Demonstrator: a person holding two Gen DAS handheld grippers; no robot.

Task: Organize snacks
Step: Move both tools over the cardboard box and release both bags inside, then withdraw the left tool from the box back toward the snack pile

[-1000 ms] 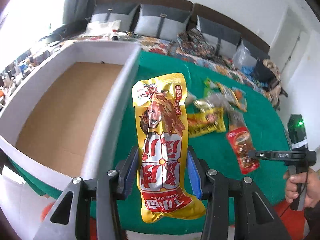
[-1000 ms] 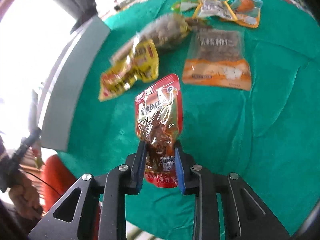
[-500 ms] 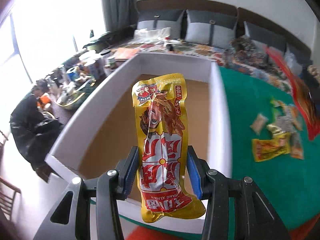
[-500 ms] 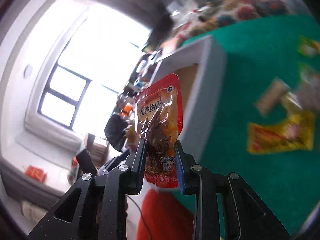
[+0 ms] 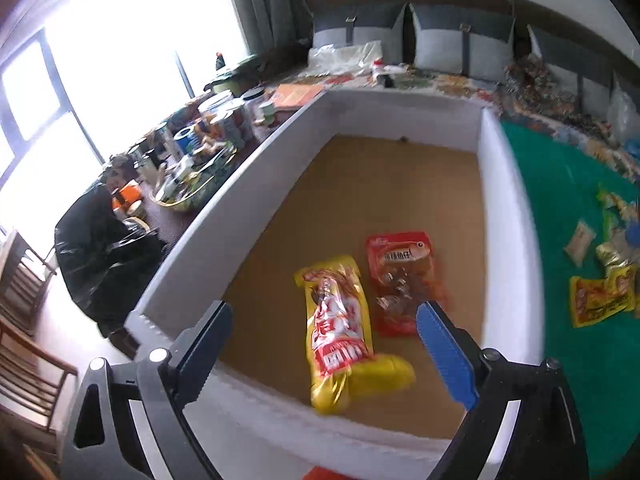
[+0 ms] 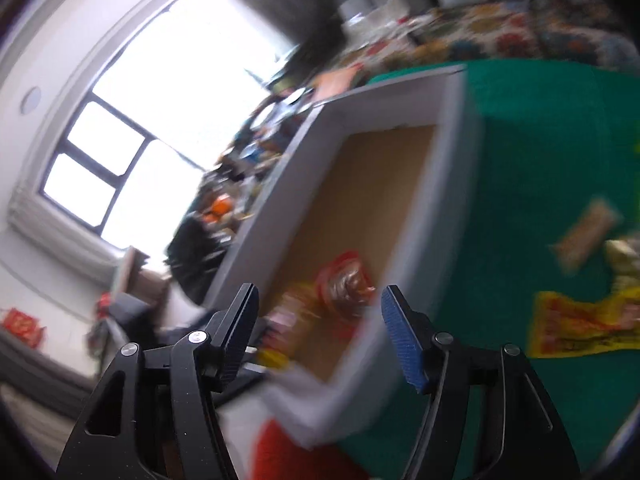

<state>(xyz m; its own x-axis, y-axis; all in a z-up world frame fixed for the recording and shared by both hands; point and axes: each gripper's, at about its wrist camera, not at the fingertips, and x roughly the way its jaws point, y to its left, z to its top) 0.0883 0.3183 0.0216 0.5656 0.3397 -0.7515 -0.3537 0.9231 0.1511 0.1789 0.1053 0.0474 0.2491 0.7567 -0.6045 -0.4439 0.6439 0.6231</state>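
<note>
Green cloth (image 5: 568,208) by bright window (image 5: 100,40), white box (image 5: 508,216), both claws opening, nothing between them.

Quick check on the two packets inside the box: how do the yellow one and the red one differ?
The yellow snack packet is long and narrow, while the red snack packet is shorter and wider. The yellow one lies nearer the box's near wall, the red one further in. Both lie flat, side by side, on the cardboard floor.

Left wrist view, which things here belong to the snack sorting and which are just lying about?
Job: white box; yellow packet and red packet in it; loose snacks on the green cloth.
Lying about: cushions, tins, black bag.
</note>
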